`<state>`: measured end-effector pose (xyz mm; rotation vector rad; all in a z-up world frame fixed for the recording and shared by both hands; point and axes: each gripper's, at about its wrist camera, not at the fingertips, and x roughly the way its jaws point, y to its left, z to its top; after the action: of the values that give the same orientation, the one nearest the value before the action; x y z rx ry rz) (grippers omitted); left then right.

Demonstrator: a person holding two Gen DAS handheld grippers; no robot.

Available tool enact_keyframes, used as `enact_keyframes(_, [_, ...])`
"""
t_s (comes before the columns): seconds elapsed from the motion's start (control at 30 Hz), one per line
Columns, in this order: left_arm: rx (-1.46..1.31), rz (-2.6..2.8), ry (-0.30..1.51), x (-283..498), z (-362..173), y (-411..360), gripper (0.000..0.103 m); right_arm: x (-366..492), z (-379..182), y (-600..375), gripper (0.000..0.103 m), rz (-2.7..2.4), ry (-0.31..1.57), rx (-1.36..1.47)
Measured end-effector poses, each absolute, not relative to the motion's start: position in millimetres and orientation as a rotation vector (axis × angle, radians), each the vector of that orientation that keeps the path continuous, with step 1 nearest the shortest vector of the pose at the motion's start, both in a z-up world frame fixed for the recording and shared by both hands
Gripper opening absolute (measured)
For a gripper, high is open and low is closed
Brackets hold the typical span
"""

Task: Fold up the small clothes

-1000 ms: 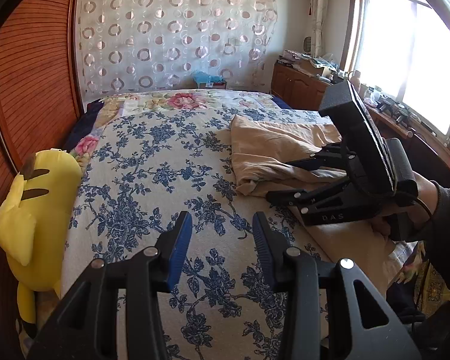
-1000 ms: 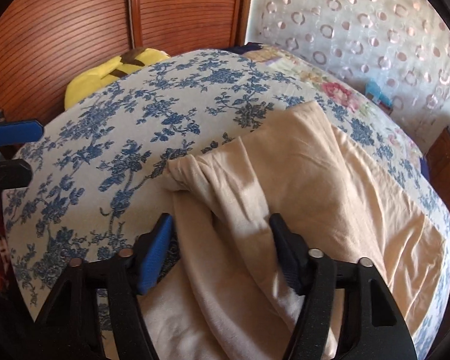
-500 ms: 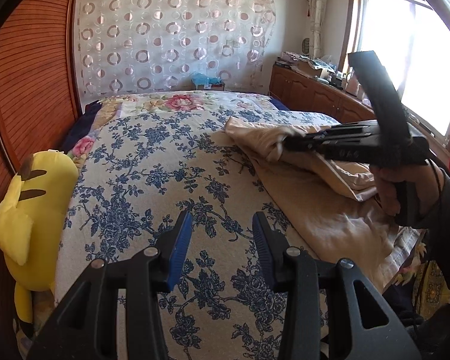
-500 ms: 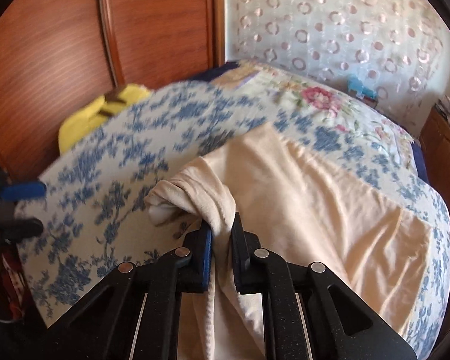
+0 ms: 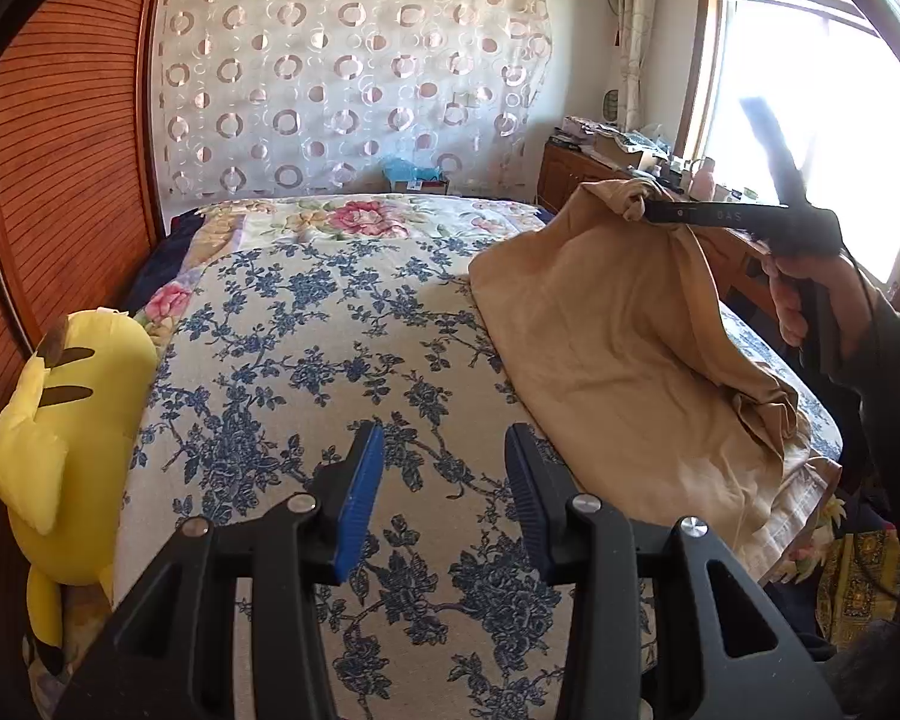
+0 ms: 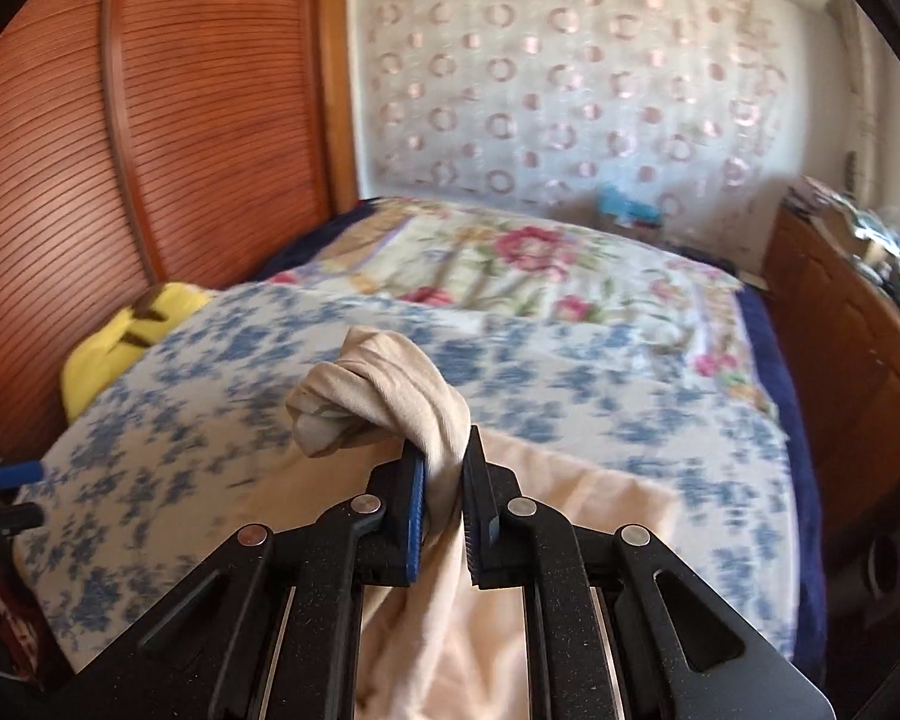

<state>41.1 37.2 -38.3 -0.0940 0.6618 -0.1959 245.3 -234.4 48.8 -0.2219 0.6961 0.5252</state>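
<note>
Blue-floral quilted bed [image 5: 306, 372] beneath; right tool [image 6: 444, 498] pinching bunched corner of beige cotton garment [image 5: 606, 330], lifted; left tool [image 5: 444, 480] spread, idle; risk: twisted wad slips, garment falls crumpled.

both grippers [image 5: 444, 492] [image 6: 444, 504] were black with blue pads and silver screws; the hand [image 5: 810, 294] wore a dark sleeve.

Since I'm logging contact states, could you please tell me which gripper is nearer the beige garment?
Right. The right gripper is shut on the beige garment, lifting it; the left gripper hangs open over the floral bedspread beside it.
</note>
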Motion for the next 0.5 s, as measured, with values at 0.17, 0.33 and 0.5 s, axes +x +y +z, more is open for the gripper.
enact_keyframes(0.17, [-0.079, -0.211, 0.668, 43, -39, 29, 0.040, 276, 47, -264, 0.008, 0.439, 0.729, -0.199])
enact_keyframes(0.33, [-0.070, -0.222, 0.680, 45, -42, 22, 0.040, 303, 34, -289, 0.008, 0.318, 0.806, -0.169])
enact_keyframes(0.5, [-0.064, -0.239, 0.686, 46, -45, 13, 0.040, 314, 12, -307, 0.030, 0.239, 0.884, -0.207])
